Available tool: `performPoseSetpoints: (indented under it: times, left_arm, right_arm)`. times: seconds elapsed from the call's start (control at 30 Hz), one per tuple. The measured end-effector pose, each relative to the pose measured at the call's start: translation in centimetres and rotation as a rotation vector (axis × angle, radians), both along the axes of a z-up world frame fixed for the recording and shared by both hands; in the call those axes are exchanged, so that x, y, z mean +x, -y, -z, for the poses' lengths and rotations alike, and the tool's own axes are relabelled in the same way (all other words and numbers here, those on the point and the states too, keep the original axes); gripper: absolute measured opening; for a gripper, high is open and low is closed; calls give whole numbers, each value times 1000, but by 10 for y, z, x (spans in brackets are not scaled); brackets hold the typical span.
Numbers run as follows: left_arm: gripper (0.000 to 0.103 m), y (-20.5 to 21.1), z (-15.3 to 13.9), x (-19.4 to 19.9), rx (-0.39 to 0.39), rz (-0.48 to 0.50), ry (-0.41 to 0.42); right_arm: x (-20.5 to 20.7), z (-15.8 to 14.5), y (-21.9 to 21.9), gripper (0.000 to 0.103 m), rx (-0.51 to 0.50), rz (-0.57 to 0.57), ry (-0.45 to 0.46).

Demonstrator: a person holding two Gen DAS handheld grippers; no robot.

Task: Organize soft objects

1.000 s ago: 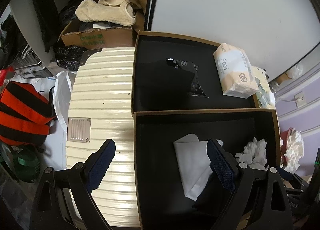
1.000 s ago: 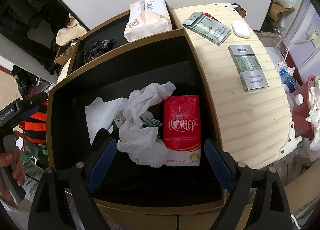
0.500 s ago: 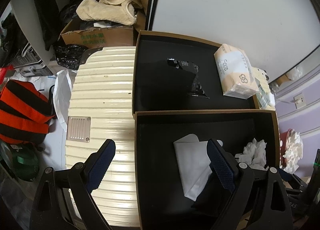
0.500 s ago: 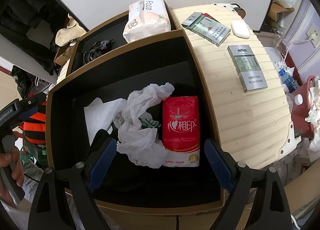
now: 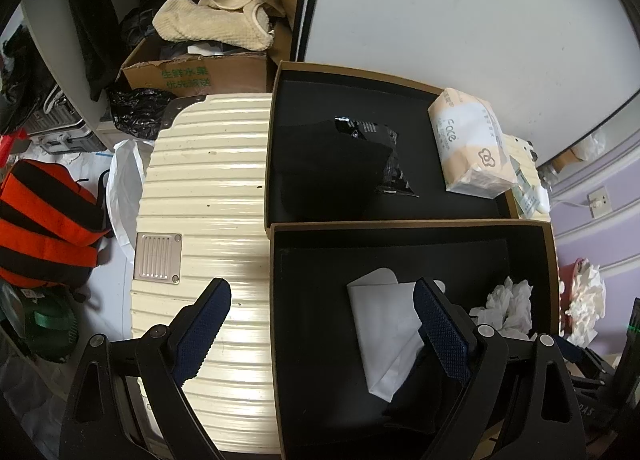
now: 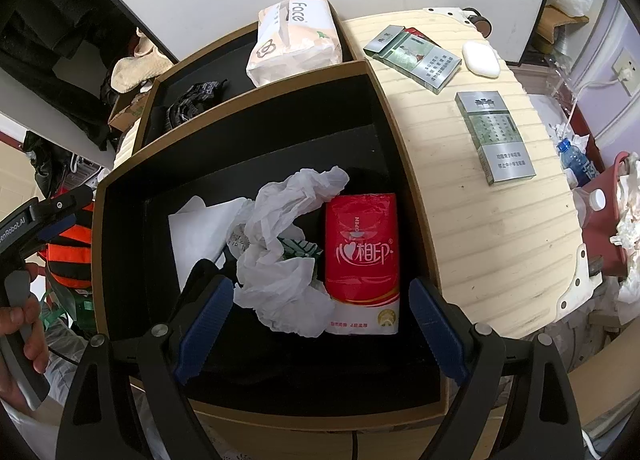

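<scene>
Two black-lined boxes sit on a cream ribbed suitcase. The near box point(image 6: 248, 108) holds a red tissue pack point(image 6: 362, 256), a crumpled white plastic bag point(image 6: 280, 252), a white folded sheet point(image 6: 200, 228) and dark cloth. The far box point(image 5: 340, 72) holds a beige tissue pack point(image 5: 468, 148) and a black packet point(image 5: 376, 140). My right gripper point(image 6: 322, 328) hangs open above the near box, over the bag and the red pack, holding nothing. My left gripper point(image 5: 320, 332) is open and empty, straddling the near box's left wall point(image 5: 273, 300), with the white sheet point(image 5: 384, 324) beside its right finger.
Two cigarette cartons point(image 6: 412, 56) point(image 6: 494, 136) and a white soap-like lump point(image 6: 480, 58) lie on the suitcase lid point(image 6: 480, 220) right of the boxes. A cardboard box with cream towels point(image 5: 212, 24), an orange-black striped bag point(image 5: 44, 228) and clutter lie to the left. A hand point(image 6: 20, 324) holds the left gripper's handle.
</scene>
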State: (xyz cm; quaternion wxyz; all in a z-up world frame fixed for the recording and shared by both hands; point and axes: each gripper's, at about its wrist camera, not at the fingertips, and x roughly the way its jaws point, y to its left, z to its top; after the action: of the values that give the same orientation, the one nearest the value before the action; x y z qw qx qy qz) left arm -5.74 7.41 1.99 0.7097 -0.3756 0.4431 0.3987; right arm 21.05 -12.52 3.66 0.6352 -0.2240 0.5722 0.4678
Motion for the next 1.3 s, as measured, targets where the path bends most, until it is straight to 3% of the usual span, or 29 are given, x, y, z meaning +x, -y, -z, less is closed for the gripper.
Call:
performPoseSetpoints:
  times: [1.3]
  left_arm:
    - [91, -1, 0, -3, -2, -2, 0]
  right_arm:
    - [5, -4, -2, 89, 12, 12, -9]
